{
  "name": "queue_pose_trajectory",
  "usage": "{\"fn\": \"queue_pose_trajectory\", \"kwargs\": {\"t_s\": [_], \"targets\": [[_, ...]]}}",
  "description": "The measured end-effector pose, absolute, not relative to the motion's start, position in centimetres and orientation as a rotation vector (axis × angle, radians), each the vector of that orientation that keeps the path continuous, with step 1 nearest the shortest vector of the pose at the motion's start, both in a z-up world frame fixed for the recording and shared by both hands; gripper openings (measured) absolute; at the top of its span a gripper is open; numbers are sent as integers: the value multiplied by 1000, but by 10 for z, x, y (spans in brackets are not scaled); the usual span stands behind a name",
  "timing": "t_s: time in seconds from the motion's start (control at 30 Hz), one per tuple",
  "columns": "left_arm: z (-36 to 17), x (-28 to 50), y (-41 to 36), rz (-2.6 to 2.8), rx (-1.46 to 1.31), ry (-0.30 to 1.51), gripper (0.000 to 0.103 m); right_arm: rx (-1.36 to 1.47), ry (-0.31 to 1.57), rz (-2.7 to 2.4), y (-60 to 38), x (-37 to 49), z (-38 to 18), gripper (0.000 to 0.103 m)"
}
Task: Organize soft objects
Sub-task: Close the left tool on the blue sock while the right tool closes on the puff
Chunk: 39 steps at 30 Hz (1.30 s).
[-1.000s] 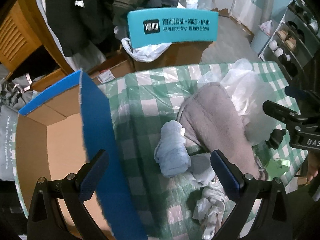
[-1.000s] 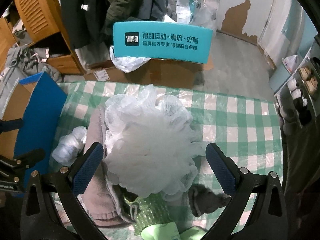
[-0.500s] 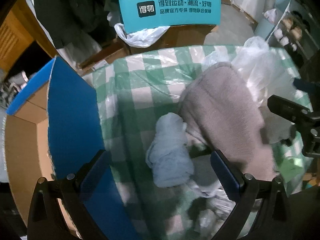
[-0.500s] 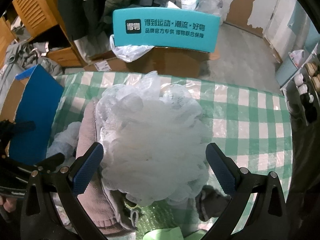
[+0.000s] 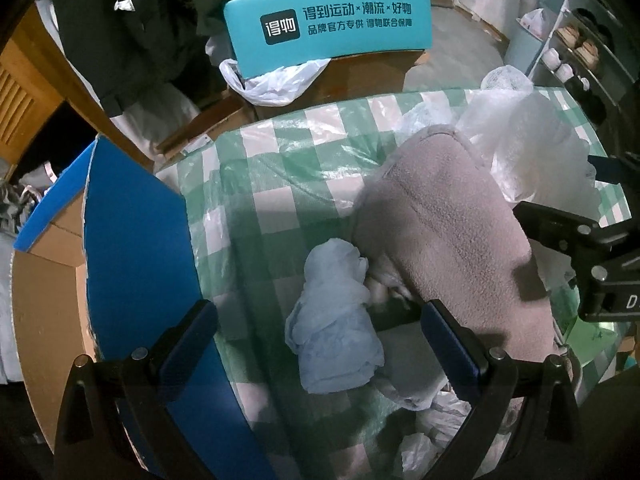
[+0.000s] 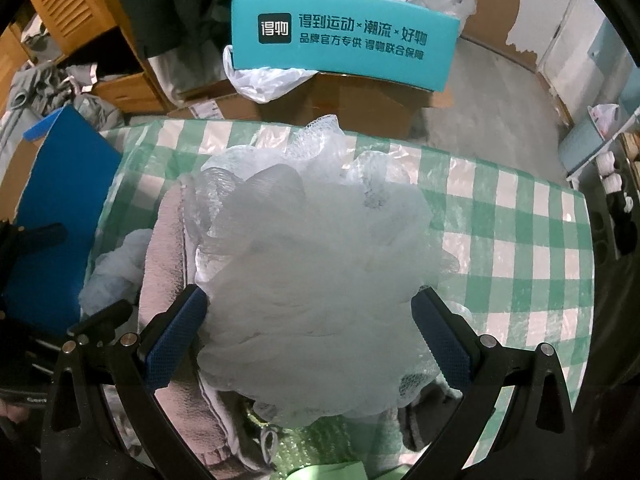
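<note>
The left claw [image 5: 320, 344] stands wide open above the counter [image 5: 280, 168], which wears a green-and-white checked cloth; between its blue-padded fingers [image 5: 188, 340] lies a crumpled pale blue cloth [image 5: 332, 328], not touched by either pad; just to the right of that cloth, and touching it, a pinkish-grey fleece slipper [image 5: 444, 232] lies tilted across the heap, its far end toward the back of the counter; beyond the slipper sits a white mesh bath pouf [image 5: 528, 148]; crumpled white plastic [image 5: 436, 432] lies at the near edge below the slipper; at the left edge of the counter stands an open cardboard box [image 5: 44, 312] with a blue flap [image 5: 136, 248] raised beside the cloth.

The right claw [image 6: 308, 336] is also spread wide, its pads on either side of the pouf [image 6: 316, 272], which fills the gap between them; whether the pads press it I cannot tell; the slipper [image 6: 168, 280] lies just left of the pouf, the pale blue cloth [image 6: 116, 264] farther left, and green bubble wrap [image 6: 336, 448] peeps out under the pouf at the near edge; behind the counter stands a brown carton with a teal printed flap [image 6: 344, 40].
</note>
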<state>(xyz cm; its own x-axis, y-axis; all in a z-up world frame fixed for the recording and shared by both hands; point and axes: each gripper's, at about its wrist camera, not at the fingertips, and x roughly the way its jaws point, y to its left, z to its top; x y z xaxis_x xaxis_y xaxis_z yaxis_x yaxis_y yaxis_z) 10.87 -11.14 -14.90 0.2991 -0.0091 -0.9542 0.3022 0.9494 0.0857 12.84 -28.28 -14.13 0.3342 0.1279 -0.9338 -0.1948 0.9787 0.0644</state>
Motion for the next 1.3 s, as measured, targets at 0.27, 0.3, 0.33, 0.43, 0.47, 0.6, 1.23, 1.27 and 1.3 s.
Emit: {"fn": "queue_pose_trajectory", "kwargs": {"t_s": [0.27,0.3,0.33,0.43,0.47,0.6,1.23,1.27,1.3], "targets": [[-156,107,-117,-232,246,1279,102,-46,1218,203,-287,129,-144,101],[-159,108,-117,-227,250,1286,102,-44,1220,201,-288,130,-145,101],[-161,108,-116,-220,254,1291,102,-38,1223,201,-288,131,-146,101],[-167,111,-111,-219,237,1310,101,-30,1235,206,-286,132,-151,101],[-169,112,-108,-227,228,1317,98,-31,1236,208,-285,132,-153,101],[-178,116,-99,-223,199,1357,84,-39,1249,219,-279,134,-161,101],[-193,123,-77,-155,213,1337,40,-218,1227,232,-254,125,-173,66],[-191,124,-75,-157,196,1333,40,-217,1223,231,-254,125,-171,63],[-190,124,-73,-155,187,1327,39,-214,1233,236,-255,125,-167,62]]}}
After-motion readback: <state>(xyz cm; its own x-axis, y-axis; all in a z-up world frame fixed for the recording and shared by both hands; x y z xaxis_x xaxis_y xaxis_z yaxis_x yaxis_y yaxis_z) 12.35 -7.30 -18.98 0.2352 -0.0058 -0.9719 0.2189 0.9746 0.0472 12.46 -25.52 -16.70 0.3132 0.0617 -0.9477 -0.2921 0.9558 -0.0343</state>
